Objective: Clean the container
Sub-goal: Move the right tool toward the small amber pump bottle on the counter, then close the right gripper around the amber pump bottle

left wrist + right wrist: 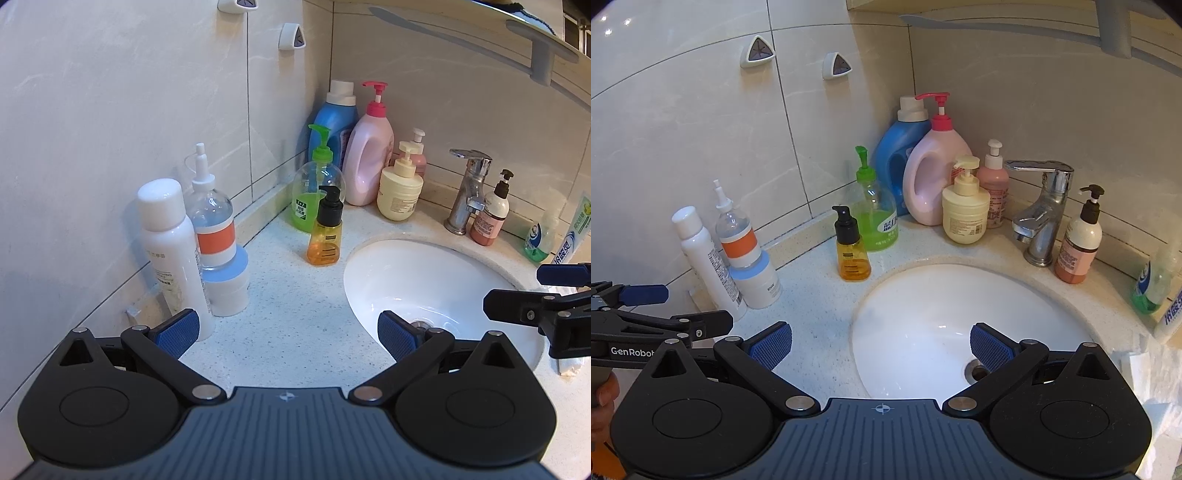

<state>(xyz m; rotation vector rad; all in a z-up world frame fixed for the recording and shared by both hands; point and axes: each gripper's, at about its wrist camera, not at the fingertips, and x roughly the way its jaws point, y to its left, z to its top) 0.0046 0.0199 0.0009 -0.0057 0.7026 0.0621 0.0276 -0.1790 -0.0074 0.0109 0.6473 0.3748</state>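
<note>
Sink (923,295) set in counter (820,306). Tap (1039,214) stands behind sink. Pump bottles (964,206) grouped in back corner, left of tap. Small bottle (851,247) stands at sink's left rim. Two bottles (701,258) and jar (757,280) along left wall

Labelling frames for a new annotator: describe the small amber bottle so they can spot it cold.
Start at the white sink and go to the counter at its left rim. The amber bottle stands there alone, just in front of the clear bottle of green soap. It is the smallest one there and the only one with orange liquid and a black pump.
</note>
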